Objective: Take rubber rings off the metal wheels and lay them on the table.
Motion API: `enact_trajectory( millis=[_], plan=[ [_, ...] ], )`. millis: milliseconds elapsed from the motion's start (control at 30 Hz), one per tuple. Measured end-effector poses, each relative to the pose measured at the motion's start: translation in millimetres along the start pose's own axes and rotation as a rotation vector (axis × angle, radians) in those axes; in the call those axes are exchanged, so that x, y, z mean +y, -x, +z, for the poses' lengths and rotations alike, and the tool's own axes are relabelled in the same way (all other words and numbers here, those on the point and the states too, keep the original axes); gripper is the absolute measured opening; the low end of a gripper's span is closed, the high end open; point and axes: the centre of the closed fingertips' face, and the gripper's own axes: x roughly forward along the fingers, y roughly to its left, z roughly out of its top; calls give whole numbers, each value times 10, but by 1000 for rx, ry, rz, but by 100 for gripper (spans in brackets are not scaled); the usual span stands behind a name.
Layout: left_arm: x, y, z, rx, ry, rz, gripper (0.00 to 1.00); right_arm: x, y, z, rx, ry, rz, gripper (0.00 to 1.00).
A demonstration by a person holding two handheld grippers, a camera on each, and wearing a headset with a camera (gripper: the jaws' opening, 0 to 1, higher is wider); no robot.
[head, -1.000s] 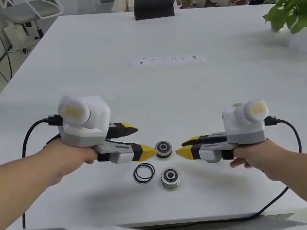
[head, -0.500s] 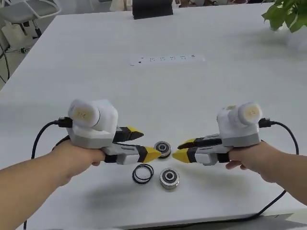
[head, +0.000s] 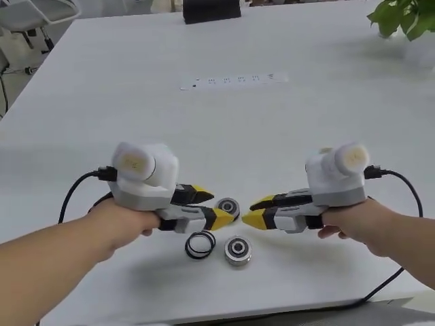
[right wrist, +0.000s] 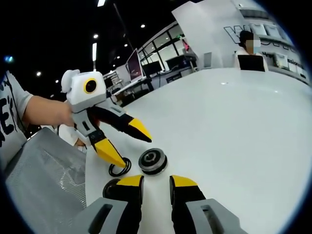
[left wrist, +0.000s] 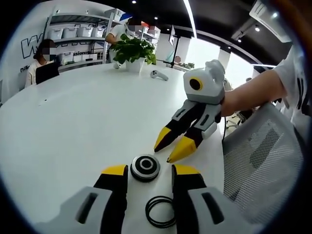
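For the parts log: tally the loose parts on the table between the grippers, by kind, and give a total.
Metal wheels: 2
Loose rubber rings: 2, overlapping, as far as the views show
Total: 4

The head view looks forward and down from above the near edge of the worktop, taking in the left tongs and the right tongs, which point tip to tip. Each gripper view sits low and close over the worktop and looks along its own jaws, so the two face each other. All three views share the metal wheel between the tips.
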Motion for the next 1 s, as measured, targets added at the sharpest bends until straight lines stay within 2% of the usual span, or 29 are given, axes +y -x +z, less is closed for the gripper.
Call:
enact_trajectory(
  millis=[300, 433, 700, 1000],
  plan=[
    [-15, -79, -29, 27, -34, -10, 25, 1, -7, -7, -1, -6, 3, 18],
    [21, -82, -23, 30, -49, 1, 20, -7, -14, -5, -5, -14, 4, 18],
    [17, -95, -47, 81, -218, 29, 17, -14, -18, -15, -6, -16, 3, 18],
    [17, -93, -45, 91, -231, 26, 17, -9, -32, -7, -6, -11, 3, 18]
  ],
)
